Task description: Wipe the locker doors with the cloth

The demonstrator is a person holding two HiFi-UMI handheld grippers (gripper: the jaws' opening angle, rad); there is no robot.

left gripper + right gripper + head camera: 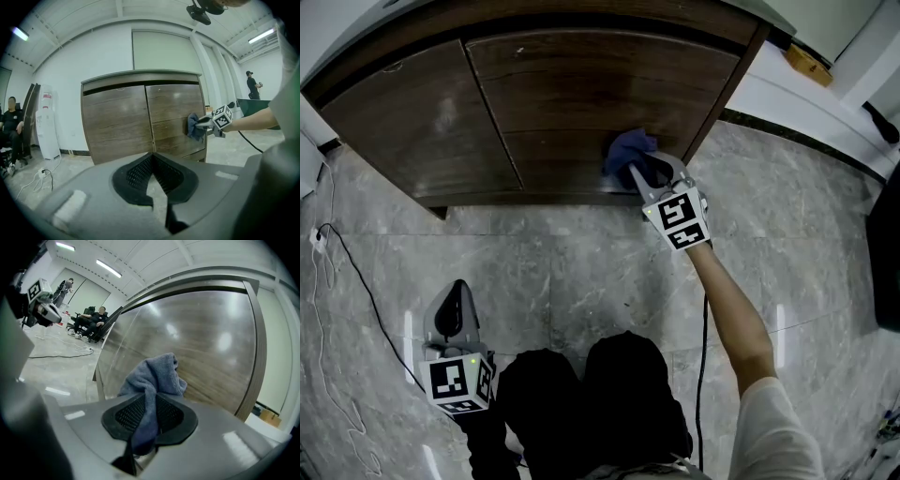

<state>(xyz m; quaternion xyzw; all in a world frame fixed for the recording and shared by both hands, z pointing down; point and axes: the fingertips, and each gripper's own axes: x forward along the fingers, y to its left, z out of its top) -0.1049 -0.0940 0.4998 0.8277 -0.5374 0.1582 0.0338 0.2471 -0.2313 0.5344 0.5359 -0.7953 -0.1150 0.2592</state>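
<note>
Status: wiping in progress, est. partway. R tongs clamp the blue cloth, which is pressed against the right locker door, low and near its outer edge. L tongs are closed on nothing, held low and well apart from the locker. Whether the left door has been wiped can't be told; prob. pending. Surface: dark glossy wood grain. Room: grey marble floor with a loose cable.

Left gripper and right gripper: grey moulded bodies, black mesh-textured jaw pads. Each bore a white marker cube with black square patterns and a green light. A black cable hung from the right gripper. The person wore a pale sleeve and dark trousers.
</note>
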